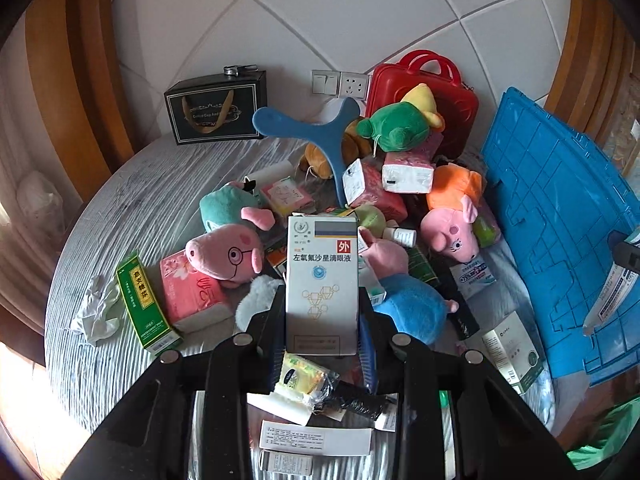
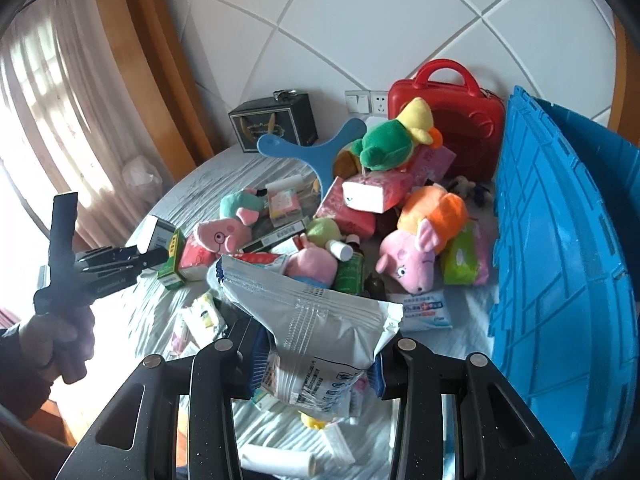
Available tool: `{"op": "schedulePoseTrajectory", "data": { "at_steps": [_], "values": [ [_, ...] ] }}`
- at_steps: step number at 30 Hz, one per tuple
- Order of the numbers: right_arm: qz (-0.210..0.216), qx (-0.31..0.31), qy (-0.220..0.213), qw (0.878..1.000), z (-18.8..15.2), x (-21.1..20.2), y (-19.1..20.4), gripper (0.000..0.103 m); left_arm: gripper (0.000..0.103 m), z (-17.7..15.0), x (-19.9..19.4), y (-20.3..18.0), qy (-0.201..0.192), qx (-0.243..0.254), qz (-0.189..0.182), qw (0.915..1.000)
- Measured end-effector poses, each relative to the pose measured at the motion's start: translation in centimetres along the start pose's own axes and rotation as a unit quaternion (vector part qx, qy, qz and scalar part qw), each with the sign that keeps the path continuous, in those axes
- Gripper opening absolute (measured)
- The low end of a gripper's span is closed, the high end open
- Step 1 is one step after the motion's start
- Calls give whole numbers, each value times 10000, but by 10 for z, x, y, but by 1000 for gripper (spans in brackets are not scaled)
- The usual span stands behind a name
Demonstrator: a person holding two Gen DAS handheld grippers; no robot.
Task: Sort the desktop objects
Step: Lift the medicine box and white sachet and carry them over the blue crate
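My left gripper (image 1: 322,320) is shut on a white eye-drop box (image 1: 322,280) with Chinese print and holds it upright above the pile. It also shows from the side in the right wrist view (image 2: 154,258), still holding the box (image 2: 156,234). My right gripper (image 2: 316,364) is shut on a silver foil pouch (image 2: 316,320) held above the table; the pouch shows at the right edge of the left wrist view (image 1: 612,292). A heap of pig plush toys (image 1: 226,254), tissue packs (image 1: 192,292) and medicine boxes (image 1: 146,304) lies on the grey striped cloth.
A blue plastic crate (image 2: 560,264) stands at the right, also in the left wrist view (image 1: 560,216). A red case (image 2: 452,120), a black gift box (image 1: 216,108) and a blue three-armed boomerang (image 1: 316,132) are at the back by the wall. A curtain (image 2: 60,100) hangs left.
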State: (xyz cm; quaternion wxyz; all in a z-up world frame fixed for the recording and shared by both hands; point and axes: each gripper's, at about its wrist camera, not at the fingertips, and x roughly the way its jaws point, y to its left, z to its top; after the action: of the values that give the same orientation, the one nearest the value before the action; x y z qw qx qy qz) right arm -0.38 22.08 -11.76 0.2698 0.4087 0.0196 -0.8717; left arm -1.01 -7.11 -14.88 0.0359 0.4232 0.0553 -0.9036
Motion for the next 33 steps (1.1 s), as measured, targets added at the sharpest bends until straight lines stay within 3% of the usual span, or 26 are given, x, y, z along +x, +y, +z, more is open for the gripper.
{"op": "schedulePoseTrajectory", "data": {
  "at_steps": [9, 18, 33],
  "values": [
    [35, -37, -496, 9988, 22, -51, -27, 39, 30, 45, -29, -63, -458, 361, -255, 9980],
    [-61, 73, -992, 9950, 34, -103, -59, 39, 30, 86, -54, -140, -846, 869, -596, 9908],
    [-746, 596, -1539, 9835, 20, -176, -135, 39, 30, 128, -71, -257, -1013, 1639, -955, 9766]
  ]
}}
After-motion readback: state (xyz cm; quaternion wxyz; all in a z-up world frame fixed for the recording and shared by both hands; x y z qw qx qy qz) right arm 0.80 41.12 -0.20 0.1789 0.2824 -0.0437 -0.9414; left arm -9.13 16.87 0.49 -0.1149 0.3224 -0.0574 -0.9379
